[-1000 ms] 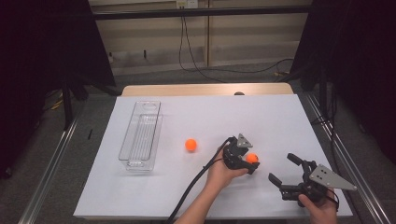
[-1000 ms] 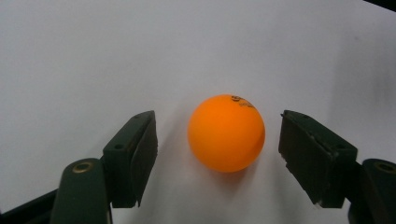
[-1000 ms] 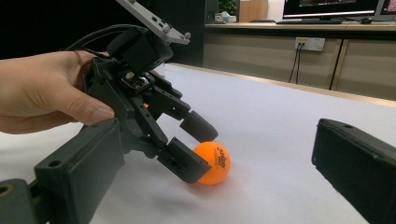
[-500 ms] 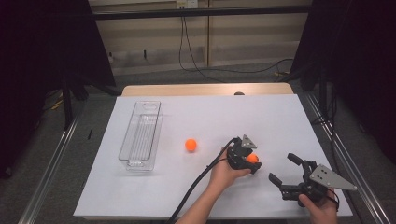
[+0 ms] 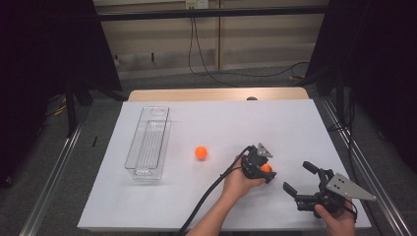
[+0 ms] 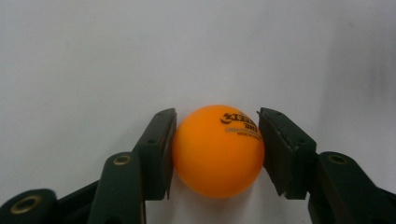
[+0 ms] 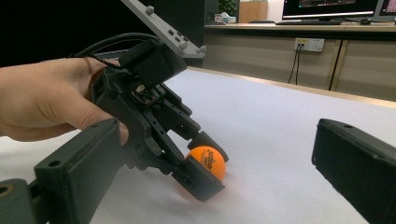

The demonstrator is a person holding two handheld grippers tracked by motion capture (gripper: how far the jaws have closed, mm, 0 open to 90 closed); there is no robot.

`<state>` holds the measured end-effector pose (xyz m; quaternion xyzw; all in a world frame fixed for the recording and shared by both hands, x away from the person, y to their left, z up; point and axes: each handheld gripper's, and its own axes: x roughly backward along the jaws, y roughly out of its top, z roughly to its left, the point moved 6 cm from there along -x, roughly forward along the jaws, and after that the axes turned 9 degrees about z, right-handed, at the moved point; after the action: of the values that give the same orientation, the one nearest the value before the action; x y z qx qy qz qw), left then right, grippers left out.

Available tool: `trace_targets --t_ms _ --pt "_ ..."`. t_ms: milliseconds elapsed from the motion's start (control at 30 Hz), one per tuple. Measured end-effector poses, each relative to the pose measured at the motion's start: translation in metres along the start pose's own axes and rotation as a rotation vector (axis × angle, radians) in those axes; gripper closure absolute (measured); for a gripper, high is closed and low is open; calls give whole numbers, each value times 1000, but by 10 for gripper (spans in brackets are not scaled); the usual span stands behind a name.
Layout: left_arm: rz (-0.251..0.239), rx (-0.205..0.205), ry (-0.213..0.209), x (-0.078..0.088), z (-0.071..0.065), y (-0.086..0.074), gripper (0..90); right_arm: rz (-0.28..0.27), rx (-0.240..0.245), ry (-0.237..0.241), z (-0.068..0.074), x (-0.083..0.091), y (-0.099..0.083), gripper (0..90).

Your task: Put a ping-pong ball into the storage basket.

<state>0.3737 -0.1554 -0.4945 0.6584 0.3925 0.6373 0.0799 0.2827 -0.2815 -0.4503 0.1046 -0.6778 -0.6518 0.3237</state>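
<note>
Nearest, at the table's near right corner, the right gripper [image 5: 300, 179] rests low over the white sheet [image 5: 295, 123] in the person's right hand [image 5: 337, 221]. Its jaws stand wide apart with nothing between them, and its grey plate [image 5: 350, 186] points right. In the right gripper view its own two jaws frame the scene from the bottom corners, with bare sheet in the gap.

Just to the left and a little farther off, the left hand [image 5: 238, 181] holds the left gripper [image 5: 266, 170], tipped down toward the sheet, its cable [image 5: 206, 201] trailing back to the near edge. Its jaws have just been closing, and an orange ball [image 6: 217, 150] sits between them. In the left gripper view both pads touch the ball's sides, the printed logo facing up and to the right, and the ball rests on the sheet. The right gripper view shows the same grip from the side: the ball [image 7: 207, 162] down on the sheet, pinched at the jaw tips.

Farther left, well apart from both grippers, a second ball [image 5: 200, 152] lies loose near the middle of the sheet. Beyond it to the left, a clear tray [image 5: 135, 157] lies lengthwise, near to far, along the left part of the sheet.

At the far edge the wooden tabletop [image 5: 216, 94] shows as a strip past the sheet.
</note>
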Motion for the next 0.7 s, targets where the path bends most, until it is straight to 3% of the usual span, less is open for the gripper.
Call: trace_targets --t_ms 67,700 --pt "12 -15 0 1 1 -1 505 1 4 -1 0 0 0 17" --pt "36 12 -23 12 0 -3 508 -6 -2 -4 -1 1 1 17"
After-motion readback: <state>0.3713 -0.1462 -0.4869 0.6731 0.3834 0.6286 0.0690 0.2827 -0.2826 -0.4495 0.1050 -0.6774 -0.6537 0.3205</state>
